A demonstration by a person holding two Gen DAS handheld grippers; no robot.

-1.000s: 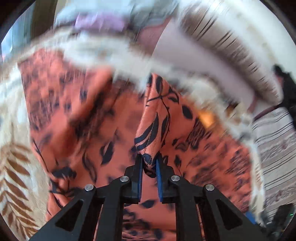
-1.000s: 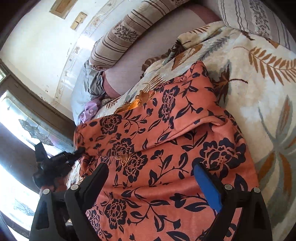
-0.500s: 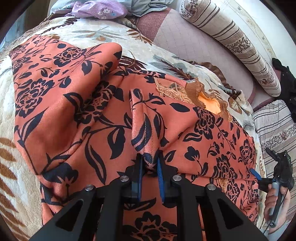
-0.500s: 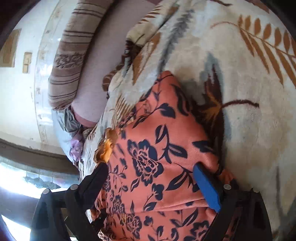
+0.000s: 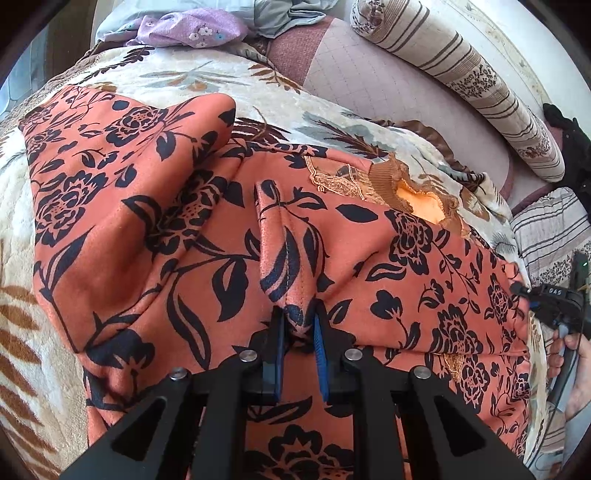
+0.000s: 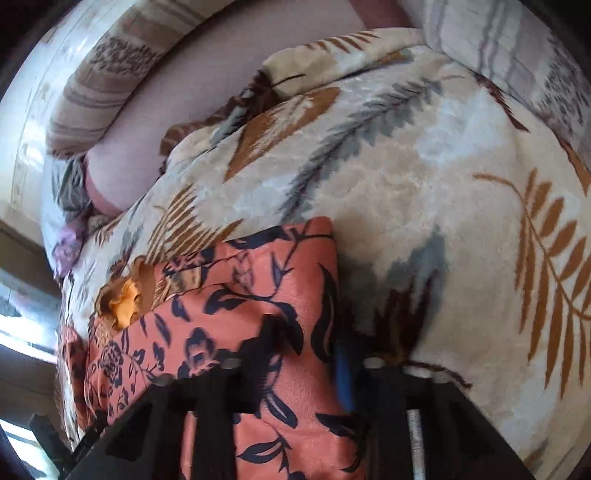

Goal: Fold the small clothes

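An orange garment with dark blue flowers (image 5: 388, 266) lies spread on a leaf-patterned blanket (image 5: 22, 325). Its neckline with a yellow lining (image 5: 421, 199) is at the far side. My left gripper (image 5: 299, 325) is shut on a pinched ridge of the garment's fabric near its middle. In the right wrist view the same garment (image 6: 258, 295) fills the lower left, and my right gripper (image 6: 306, 350) is closing around its right edge, with fabric between the fingers; the frame is blurred. The right gripper also shows in the left wrist view (image 5: 550, 299) at the garment's right edge.
A striped bolster pillow (image 5: 461, 74) lies along the far side on a pink sheet (image 5: 369, 77). Purple and grey clothes (image 5: 192, 26) are piled at the far left. Another striped pillow (image 5: 546, 236) is at the right.
My left gripper has steadied, still pinching the fabric ridge. My right gripper has moved to the garment's right edge and its fingers have narrowed around it.
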